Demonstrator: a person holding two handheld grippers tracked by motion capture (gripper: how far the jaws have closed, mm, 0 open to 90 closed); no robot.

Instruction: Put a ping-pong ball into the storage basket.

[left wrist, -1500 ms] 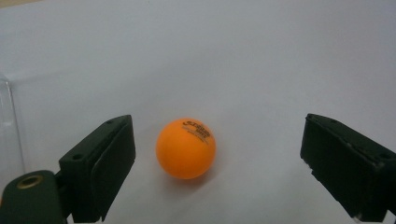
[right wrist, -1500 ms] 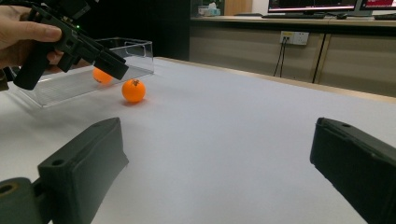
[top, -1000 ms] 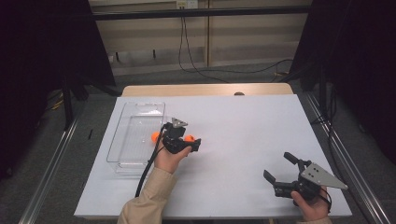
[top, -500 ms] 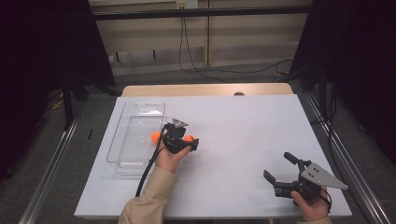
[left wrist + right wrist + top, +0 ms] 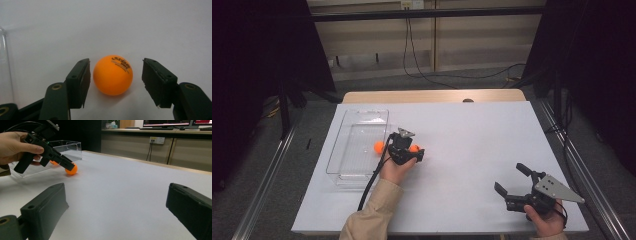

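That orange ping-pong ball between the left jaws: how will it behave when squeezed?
The orange ping-pong ball is round on a smooth white table, so it probably rolls if nudged off-centre. Likely very light and thin-shelled. The left gripper jaws have been closing, pads not yet pressing; its smooth curve may squirt out.

Ball (image 5: 113, 75) right of bin (image 5: 357, 147)

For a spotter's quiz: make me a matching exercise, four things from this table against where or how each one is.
Things:
1. ball
2. second ball
3. right gripper
4. tray

States:
a. inside the clear tray
b. jaws wide apart, nothing between them
c. on the table between the left gripper's jaws, which have just been closing
d. at the table's left side

Pairs: 1-c, 2-a, 3-b, 4-d
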